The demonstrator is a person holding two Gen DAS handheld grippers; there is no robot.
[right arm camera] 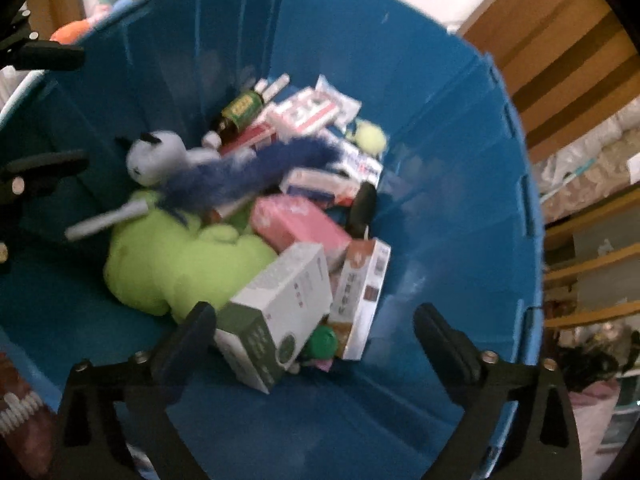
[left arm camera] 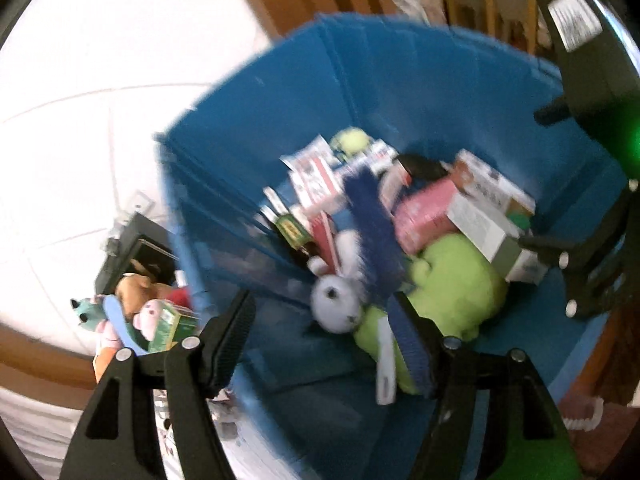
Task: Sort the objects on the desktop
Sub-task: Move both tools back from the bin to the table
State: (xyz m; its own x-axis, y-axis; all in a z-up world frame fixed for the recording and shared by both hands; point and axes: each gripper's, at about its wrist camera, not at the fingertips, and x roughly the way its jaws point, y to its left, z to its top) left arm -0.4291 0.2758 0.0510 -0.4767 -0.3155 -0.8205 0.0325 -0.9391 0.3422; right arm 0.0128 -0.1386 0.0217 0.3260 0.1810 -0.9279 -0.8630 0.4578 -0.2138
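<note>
A deep blue bin (left arm camera: 400, 80) (right arm camera: 440, 120) holds a pile of sorted things: a lime-green plush (left arm camera: 460, 280) (right arm camera: 180, 264), a white bunny plush (left arm camera: 336, 300) (right arm camera: 156, 156), a pink box (left arm camera: 424, 212) (right arm camera: 300, 220) and several cartons. A dark blue brush with a white handle (left arm camera: 376, 240) (right arm camera: 240, 180) shows blurred over the pile, its lower end close by one finger of my left gripper (left arm camera: 322, 340). That gripper stands open, with no pad pressing on the brush. My right gripper (right arm camera: 316, 344) is open wide above a white and green carton (right arm camera: 276, 312) and holds nothing.
Left of the bin, small plush toys (left arm camera: 136, 304) and a green box (left arm camera: 168, 328) lie on a black stand. Beyond is a white tiled floor (left arm camera: 80, 120). Wooden shelving (right arm camera: 580, 60) stands behind the bin. The other gripper shows at the edge of each view (left arm camera: 584, 264) (right arm camera: 24, 184).
</note>
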